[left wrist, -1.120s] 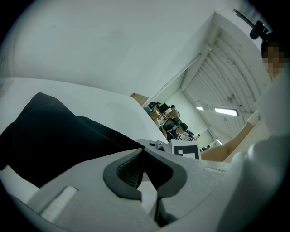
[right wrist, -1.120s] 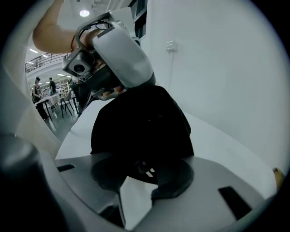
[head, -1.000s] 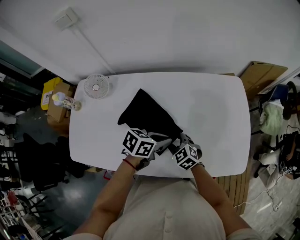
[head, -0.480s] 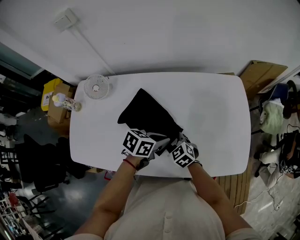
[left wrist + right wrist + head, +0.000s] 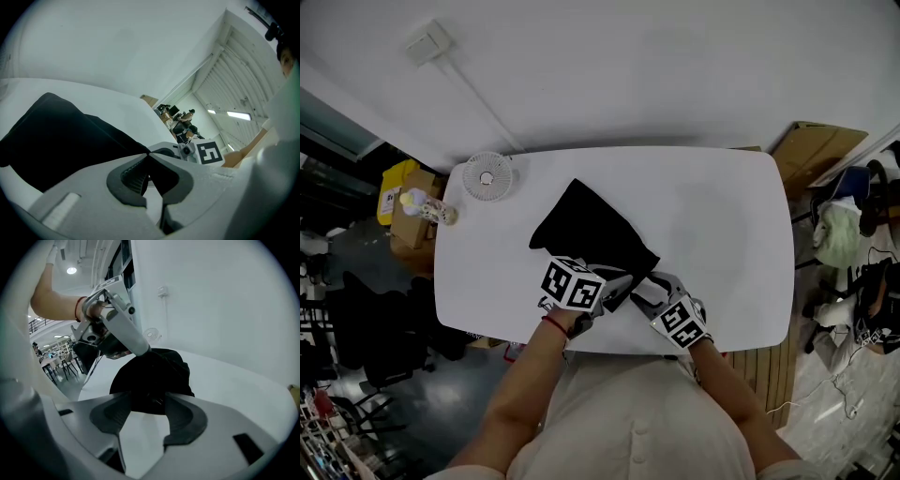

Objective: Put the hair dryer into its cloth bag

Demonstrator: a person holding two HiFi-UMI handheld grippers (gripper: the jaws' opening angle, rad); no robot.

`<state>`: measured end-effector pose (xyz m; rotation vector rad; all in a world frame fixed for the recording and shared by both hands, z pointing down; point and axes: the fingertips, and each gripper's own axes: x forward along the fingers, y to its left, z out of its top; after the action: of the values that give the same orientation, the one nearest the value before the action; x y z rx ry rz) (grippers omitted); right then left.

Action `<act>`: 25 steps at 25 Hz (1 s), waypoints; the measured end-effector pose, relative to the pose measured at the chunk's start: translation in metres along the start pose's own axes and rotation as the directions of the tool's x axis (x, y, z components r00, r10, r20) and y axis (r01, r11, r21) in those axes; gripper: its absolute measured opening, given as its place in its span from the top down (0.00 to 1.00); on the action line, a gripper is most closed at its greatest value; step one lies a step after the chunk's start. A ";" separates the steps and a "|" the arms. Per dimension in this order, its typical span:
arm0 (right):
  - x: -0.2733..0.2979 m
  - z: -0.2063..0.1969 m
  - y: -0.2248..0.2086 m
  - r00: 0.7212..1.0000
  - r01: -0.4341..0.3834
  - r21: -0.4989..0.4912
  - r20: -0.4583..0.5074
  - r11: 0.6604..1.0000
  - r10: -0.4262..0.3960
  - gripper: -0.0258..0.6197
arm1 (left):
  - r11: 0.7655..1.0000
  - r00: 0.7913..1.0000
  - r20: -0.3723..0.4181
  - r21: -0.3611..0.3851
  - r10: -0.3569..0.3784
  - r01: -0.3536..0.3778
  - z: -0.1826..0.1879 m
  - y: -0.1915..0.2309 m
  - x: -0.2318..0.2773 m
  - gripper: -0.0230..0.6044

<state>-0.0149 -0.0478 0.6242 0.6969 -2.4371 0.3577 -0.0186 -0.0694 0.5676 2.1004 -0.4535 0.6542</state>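
The black cloth bag point(image 5: 586, 234) lies left of centre on the white worktop point(image 5: 722, 216), its near end close to the near edge; open surface stretches right and far of it; the left hand-held gripper point(image 5: 149, 153) is pinched tight on the bag's near hem; the right hand-held gripper point(image 5: 146, 404) is opening, pads off the fabric; only the head view shows the fan point(image 5: 485, 176) at the far-left corner.

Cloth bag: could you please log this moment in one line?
left gripper: shut on cloth bag | right gripper: jaws opening, nothing between
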 end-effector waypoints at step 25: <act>-0.112 0.018 -0.021 0.974 0.152 0.211 0.134 0.966 -0.182 0.60 | 0.990 0.996 0.055 0.116 0.075 -0.081 -0.005 -0.013 0.022 0.78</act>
<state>0.0665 -0.0277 0.5455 1.0452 -2.4834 0.5018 0.0045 -0.0599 0.5748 2.2247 -0.5389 0.6891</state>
